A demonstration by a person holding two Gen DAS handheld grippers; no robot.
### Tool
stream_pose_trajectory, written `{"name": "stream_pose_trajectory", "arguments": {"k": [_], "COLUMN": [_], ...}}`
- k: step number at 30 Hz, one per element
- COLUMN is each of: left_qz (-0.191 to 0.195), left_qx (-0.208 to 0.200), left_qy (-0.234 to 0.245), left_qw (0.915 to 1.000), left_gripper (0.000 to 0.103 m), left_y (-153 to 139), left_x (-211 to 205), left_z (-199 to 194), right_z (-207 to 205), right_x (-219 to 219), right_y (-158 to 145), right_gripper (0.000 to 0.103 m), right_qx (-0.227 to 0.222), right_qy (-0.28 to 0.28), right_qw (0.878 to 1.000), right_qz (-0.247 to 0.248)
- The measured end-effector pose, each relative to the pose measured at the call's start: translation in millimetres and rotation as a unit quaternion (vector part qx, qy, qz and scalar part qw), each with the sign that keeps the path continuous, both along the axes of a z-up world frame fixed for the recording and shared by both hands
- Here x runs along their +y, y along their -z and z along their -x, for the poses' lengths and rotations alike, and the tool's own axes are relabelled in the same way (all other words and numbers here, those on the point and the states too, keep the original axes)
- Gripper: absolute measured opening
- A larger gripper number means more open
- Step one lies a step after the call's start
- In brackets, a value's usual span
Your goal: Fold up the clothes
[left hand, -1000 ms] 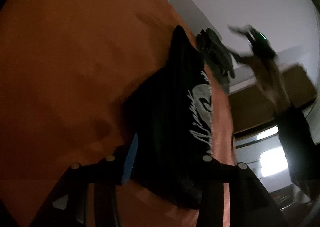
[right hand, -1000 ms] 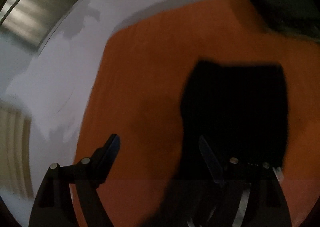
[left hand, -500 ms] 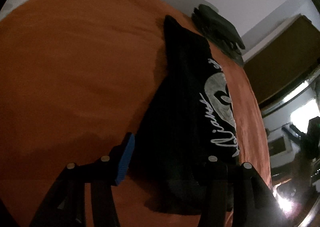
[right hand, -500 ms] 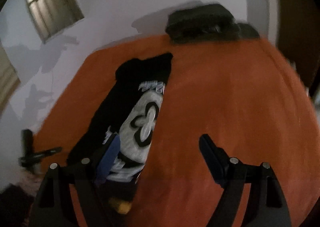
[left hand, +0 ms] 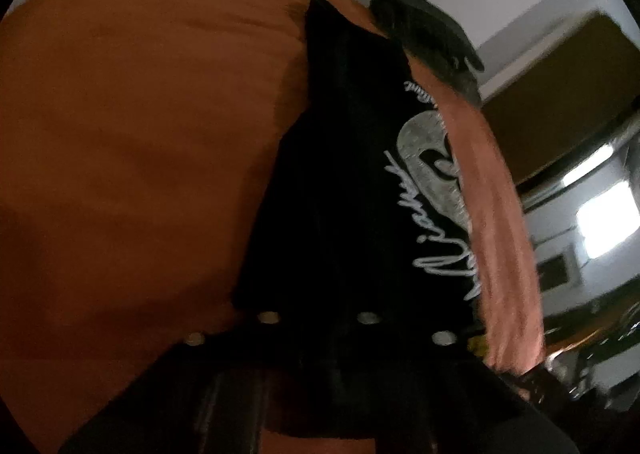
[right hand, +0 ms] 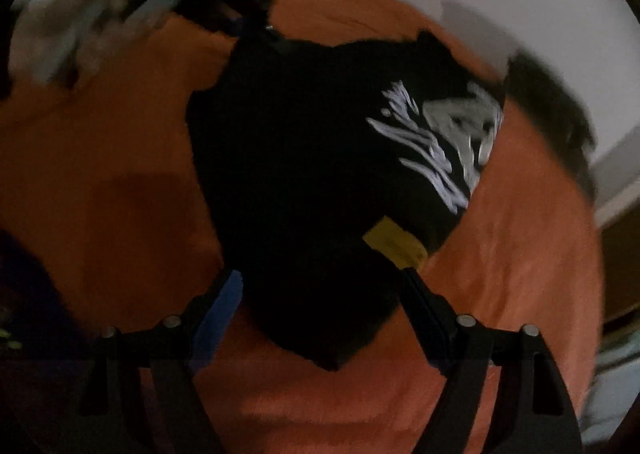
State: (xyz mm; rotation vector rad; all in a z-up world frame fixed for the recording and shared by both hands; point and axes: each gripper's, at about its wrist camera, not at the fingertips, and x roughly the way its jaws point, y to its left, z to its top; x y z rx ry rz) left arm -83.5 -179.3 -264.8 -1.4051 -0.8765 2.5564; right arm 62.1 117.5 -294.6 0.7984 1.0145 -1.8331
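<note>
Shirt (left hand: 340,182), black with white script, spread flat on the orange bedspread (left hand: 120,158), beside a dark clothes pile (left hand: 428,34). Left gripper (left hand: 320,318) clenched on the shirt's near edge, jaws just closed on the cloth. Right gripper (right hand: 320,302) astride the shirt's pointed corner, jaws just narrowing, cloth between them, pads not yet pressing; yellow tag (right hand: 394,242) just beside one finger.

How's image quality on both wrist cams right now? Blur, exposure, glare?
Left wrist: dim, the black T-shirt crushed to near-solid black against the orange blanket; blown-out bright window at right; mild smear at the right edge. Right wrist: heavy motion blur, the shirt's white print streaked, top-left corner smeared; both show strong fisheye curvature.
</note>
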Motion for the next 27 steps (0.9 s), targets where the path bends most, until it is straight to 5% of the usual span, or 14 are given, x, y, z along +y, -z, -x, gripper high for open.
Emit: {"name": "stream_pose_trajectory", "arguments": {"k": [5,11,16,23,27], "left_qz": [-0.024,-0.096,-0.109,-0.099,-0.115], "left_qx": [0.027,0.057,0.048,-0.015,-0.032], "left_qy": [-0.027,-0.044,-0.043,-0.074,-0.072], "left_qw": [0.999,0.9928,0.992,0.9922,0.9902], "left_gripper": [0.003,0.003,0.003,0.003,0.004], "left_y": [-16,-45,-42,14,25], "left_x": [0,-9,8,1,-3], "left_z": [-12,-32,-47,-52,-53], "right_z": [7,30,36,35,43], "right_x": [4,55,75,82,81], "right_y": [-3,-48,-69,-31,-20], "right_gripper": [0.006,0.005,0.003,0.002,0.004], "right_qx": [-0.007,-0.037,-0.041,-0.105,-0.186], "right_qy": [0.016,0.064,0.092,0.091,0.093], "right_qw": [1.0,0.994,0.99,0.988,0.977], "right_qz": [0.012,0.079,0.102,0.063,0.054]}}
